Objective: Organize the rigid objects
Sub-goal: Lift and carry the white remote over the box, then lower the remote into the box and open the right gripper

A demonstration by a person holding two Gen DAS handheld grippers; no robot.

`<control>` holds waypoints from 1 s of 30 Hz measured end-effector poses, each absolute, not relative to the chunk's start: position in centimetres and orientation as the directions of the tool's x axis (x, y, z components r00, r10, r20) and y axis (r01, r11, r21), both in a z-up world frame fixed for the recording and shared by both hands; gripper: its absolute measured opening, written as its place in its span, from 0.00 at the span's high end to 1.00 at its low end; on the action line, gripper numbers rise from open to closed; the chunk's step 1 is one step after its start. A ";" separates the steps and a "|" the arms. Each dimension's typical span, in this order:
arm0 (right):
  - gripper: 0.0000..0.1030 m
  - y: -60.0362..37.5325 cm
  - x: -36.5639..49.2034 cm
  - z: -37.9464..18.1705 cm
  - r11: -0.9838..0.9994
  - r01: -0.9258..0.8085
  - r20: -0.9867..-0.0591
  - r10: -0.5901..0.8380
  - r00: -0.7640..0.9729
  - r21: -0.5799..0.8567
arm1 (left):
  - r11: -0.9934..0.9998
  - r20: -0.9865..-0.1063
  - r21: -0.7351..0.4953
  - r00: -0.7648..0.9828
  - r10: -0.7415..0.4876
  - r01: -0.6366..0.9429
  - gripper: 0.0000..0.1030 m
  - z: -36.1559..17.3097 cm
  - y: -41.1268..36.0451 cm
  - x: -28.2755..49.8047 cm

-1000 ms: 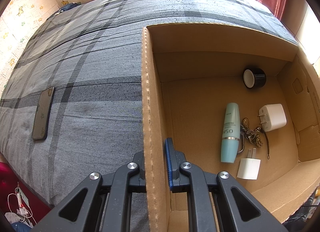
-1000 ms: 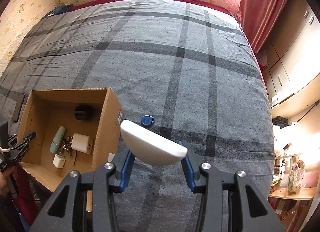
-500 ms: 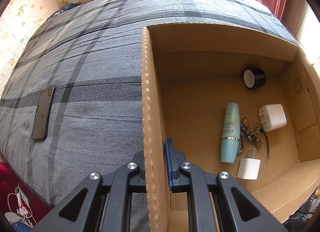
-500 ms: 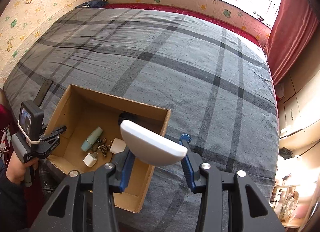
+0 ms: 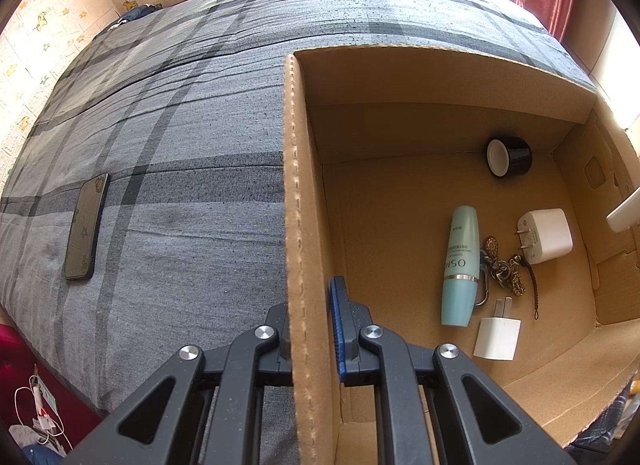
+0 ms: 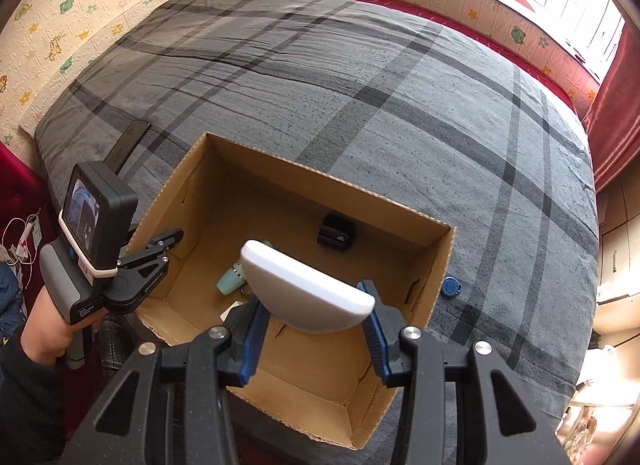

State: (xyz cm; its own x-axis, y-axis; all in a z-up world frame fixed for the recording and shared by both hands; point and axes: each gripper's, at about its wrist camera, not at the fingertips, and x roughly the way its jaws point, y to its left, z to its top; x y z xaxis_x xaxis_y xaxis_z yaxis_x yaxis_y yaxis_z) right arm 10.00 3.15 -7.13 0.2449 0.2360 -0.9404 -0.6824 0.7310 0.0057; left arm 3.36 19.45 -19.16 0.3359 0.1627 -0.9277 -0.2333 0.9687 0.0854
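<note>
My right claw [image 6: 312, 325] clamps a white half-round block [image 6: 306, 291] above the cardboard box [image 6: 436, 265]; my left claw [image 5: 310, 329], at nine o'clock, pinches its wall

Below the right gripper [image 6: 310, 315], its white half-round plastic object [image 6: 304, 289] hides most of the pale teal bottle [image 6: 231, 279]; the white piece beside it, possibly a charger, is mostly covered.

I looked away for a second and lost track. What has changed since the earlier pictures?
The right gripper, carrying the white half-round piece, has swung from above the bedspread to above the open cardboard box, and the piece's edge now shows in the left wrist view. Unchanged: the left gripper stays clamped on the box wall, and the things in the box lie as before.
</note>
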 end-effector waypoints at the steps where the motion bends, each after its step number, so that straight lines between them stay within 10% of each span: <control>1: 0.55 3.6 9.8 -7.6 0.725 -0.688 -0.944 0.231 0.235 0.007 | 0.969 -0.928 0.086 0.336 0.163 -0.233 0.88 -19.2 19.4 3.4; 30: 0.56 10.0 12.6 -19.2 0.757 -0.650 -0.990 0.129 0.053 0.064 | 0.969 -0.929 0.083 0.334 0.160 -0.233 0.88 -19.3 19.5 3.3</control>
State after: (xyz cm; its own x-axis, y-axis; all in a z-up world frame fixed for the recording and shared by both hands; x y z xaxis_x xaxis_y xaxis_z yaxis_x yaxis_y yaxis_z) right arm 12.65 9.97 -19.23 0.0527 0.1288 -0.9903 -0.6498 0.7574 0.0640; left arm 3.32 19.54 -19.30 0.3342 0.1600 -0.9288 -0.2333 0.9689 0.0829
